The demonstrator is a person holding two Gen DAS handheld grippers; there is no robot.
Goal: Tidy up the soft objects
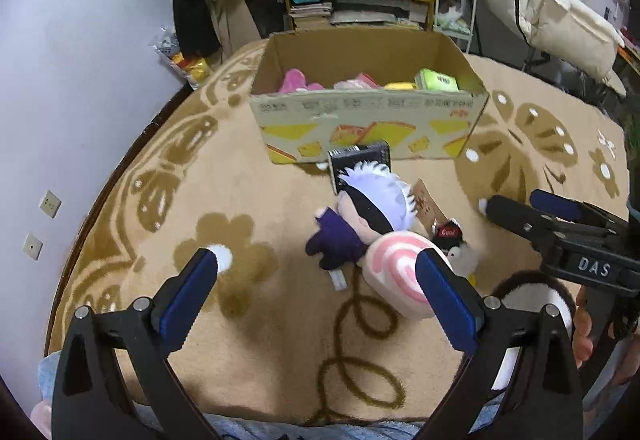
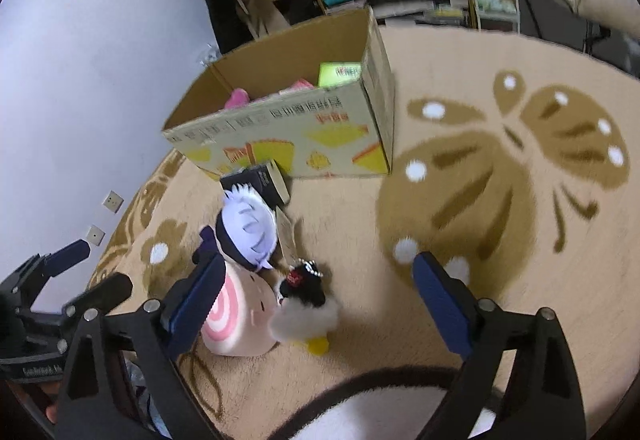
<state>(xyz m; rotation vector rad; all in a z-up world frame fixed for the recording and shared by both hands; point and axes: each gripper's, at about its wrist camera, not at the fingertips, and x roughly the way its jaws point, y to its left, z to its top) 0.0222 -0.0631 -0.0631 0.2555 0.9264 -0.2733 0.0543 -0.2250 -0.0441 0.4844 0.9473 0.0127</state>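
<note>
From the left wrist camera, the cardboard box stands at the far side of the tan blanket, already holding a pink plush, a yellow item and a green pack. Just in front of the box lie a small black box, then the white-haired doll in dark purple, then the pink swirl cushion, each touching the next. The left gripper hangs above the blanket with its jaws spread wide and nothing between them; its right finger overlaps the cushion's edge in this view, though contact cannot be told. The right gripper reaches in from the side. From the right wrist camera, the right gripper is likewise wide open and empty, poised over the cushion and a small black-and-white fluffy duck toy pressed against it, with the doll between them and the box. The risk I judge greatest is closing on two toys at once, since they crowd together; the duck's keychain could also snag. Both grippers aim at one cluster, so they may collide. A shallow pinch on soft plush could slip before reaching the box.
</note>
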